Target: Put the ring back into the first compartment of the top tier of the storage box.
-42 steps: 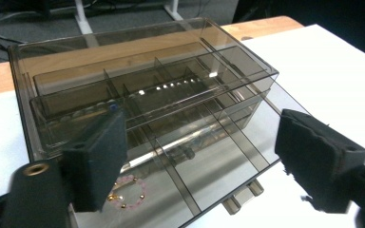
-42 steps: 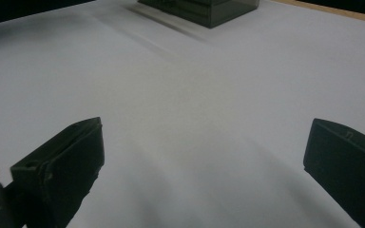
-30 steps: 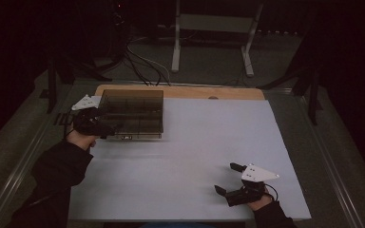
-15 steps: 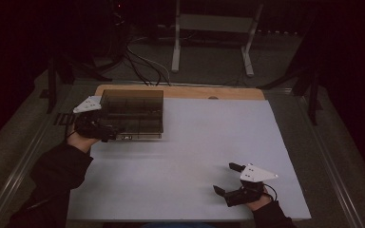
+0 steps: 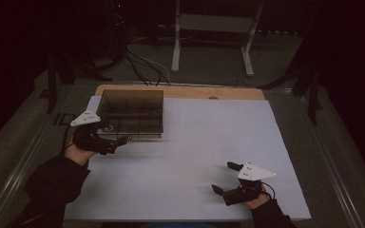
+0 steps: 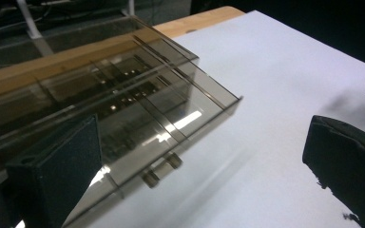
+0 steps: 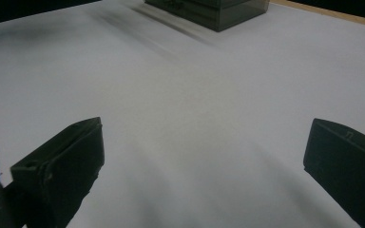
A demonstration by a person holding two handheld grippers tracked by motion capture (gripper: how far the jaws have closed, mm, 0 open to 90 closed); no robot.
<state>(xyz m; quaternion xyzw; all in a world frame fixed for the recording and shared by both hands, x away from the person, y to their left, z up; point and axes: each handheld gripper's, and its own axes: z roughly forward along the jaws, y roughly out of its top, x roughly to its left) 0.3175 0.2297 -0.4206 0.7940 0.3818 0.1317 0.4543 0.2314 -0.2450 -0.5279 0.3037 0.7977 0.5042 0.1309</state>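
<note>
Likely rigid, light, slippery-walled smoked-plastic compartment box (image 5: 130, 114) at far-left of white mat (image 5: 209, 156); left gripper (image 5: 110, 142) agape at its near edge, right gripper (image 5: 228, 178) agape, well apart; best gripped by thin rim.

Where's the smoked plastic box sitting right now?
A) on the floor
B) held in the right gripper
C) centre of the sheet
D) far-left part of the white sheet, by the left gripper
D: the box lies at the sheet's far-left part, beside the open left gripper.
</note>
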